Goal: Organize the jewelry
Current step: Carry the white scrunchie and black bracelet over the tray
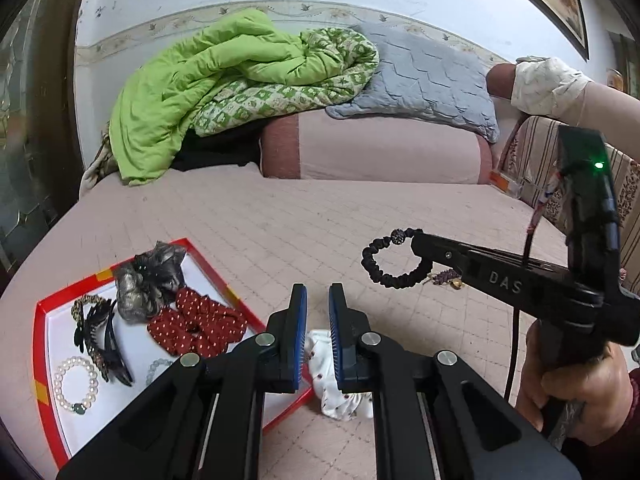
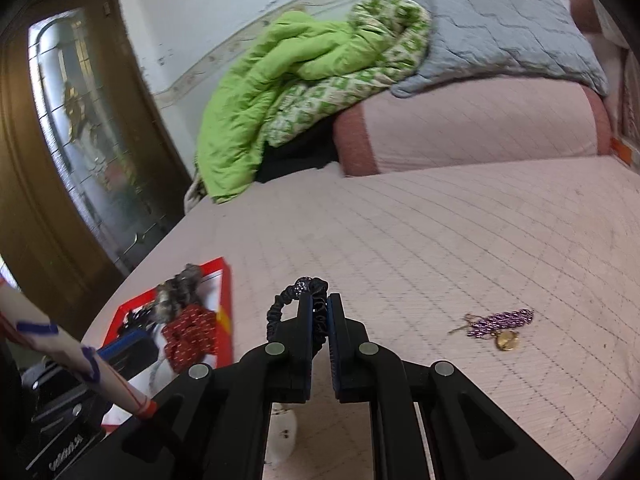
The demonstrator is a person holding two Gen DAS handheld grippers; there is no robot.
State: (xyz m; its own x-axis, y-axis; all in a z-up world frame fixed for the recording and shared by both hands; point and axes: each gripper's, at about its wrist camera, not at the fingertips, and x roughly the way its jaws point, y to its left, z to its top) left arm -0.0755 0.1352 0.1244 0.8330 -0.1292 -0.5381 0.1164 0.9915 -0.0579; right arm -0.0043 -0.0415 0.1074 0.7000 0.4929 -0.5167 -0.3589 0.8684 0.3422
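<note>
While the right gripper (image 2: 319, 312) is clamping the black beaded bracelet (image 1: 394, 260) above the bed (image 1: 360, 216), the red tray (image 1: 44, 320) is lying off to the left of that gripper, so the carry is likely heading leftward; the bracelet's loop is hanging out to the tray side of the fingertips; the left gripper (image 1: 318, 312) is hovering with its fingers slightly apart and holding nothing, just beside the tray's near corner and over a white scrunchie (image 1: 340, 396); a purple necklace (image 2: 500, 320) is lying on the bed, well right of the tray.
</note>
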